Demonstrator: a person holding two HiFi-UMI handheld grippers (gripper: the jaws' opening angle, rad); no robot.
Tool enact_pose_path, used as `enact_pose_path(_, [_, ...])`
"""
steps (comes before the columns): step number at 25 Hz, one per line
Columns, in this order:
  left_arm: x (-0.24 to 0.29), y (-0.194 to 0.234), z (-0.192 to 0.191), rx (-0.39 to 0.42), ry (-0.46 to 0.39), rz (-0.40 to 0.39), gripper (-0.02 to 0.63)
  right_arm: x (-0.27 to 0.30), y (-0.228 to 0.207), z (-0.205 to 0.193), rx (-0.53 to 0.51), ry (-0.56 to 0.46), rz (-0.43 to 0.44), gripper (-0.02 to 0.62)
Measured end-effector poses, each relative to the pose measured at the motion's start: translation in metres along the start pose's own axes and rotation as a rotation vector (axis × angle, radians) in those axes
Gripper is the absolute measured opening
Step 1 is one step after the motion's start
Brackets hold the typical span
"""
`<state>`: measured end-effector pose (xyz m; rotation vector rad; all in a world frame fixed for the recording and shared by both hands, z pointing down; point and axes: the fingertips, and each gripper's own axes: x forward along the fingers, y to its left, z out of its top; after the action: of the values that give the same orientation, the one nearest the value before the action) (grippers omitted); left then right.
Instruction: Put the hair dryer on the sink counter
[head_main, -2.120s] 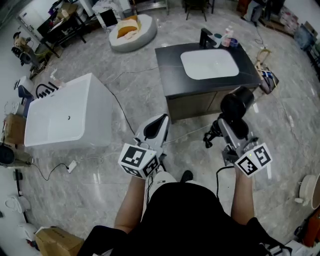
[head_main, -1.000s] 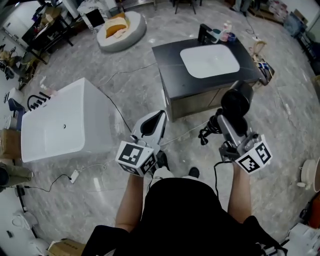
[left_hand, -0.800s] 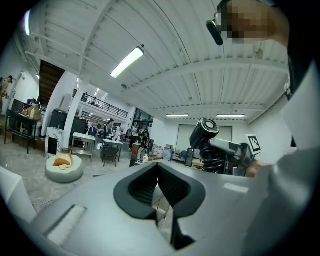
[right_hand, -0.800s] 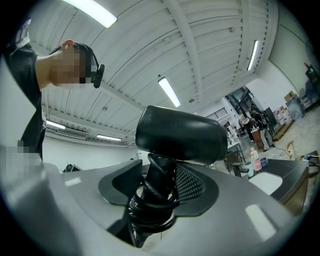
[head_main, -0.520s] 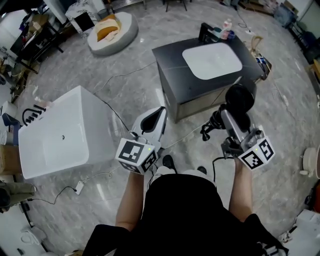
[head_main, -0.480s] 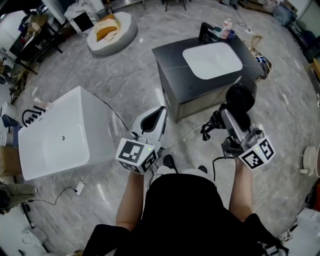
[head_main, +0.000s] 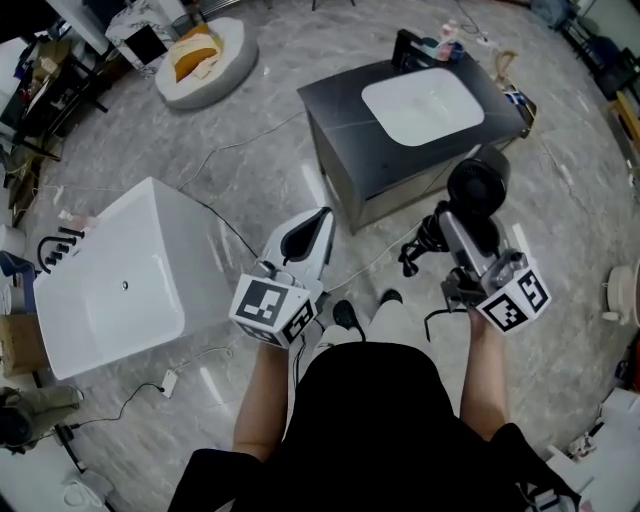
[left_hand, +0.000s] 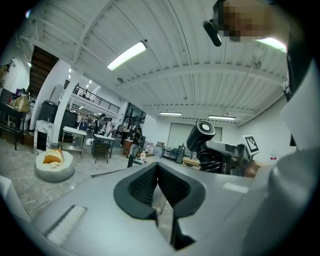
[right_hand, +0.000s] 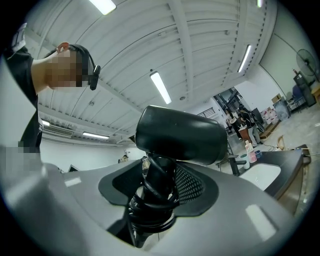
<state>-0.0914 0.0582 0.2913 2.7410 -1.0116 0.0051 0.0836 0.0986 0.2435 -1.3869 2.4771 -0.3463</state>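
Note:
A black hair dryer stands barrel-up in my right gripper, which is shut on its handle. In the right gripper view the dryer has its cord coiled round the handle between the jaws. The dark sink counter with a white basin stands a short way ahead on the floor. My left gripper is held at the same height, shut on nothing. In the left gripper view its pads meet, and the dryer shows off to the right.
A white bathtub stands to the left. A round white cushion lies at the far left back. Bottles stand along the counter's far edge. A cable runs across the marble floor, and a bag leans at the counter's right.
The person has stepped across the floor, with a foot now out in front, and the room has turned in view. Both grippers keep their pose; the dryer stays held.

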Motion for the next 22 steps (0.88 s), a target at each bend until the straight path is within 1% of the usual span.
enact_pose_path(5, [0.002, -0.001, -0.01, -0.014, 0.022, -0.011, -0.003, 0.003, -0.005, -0.008, 0.014, 0.021, -0.009, 0.212])
enact_pose_path(10, [0.004, -0.002, -0.018, -0.022, 0.031, 0.004, -0.003, 0.006, -0.01, -0.013, 0.005, 0.036, 0.009, 0.212])
enact_pose_path(16, [0.018, 0.027, -0.014, -0.016, 0.043, 0.029, -0.003, 0.047, -0.026, -0.026, 0.024, 0.054, 0.033, 0.212])
enact_pose_path(22, [0.054, 0.046, -0.007, -0.015, 0.061, 0.044, -0.003, 0.085, -0.057, -0.028, 0.036, 0.089, 0.056, 0.212])
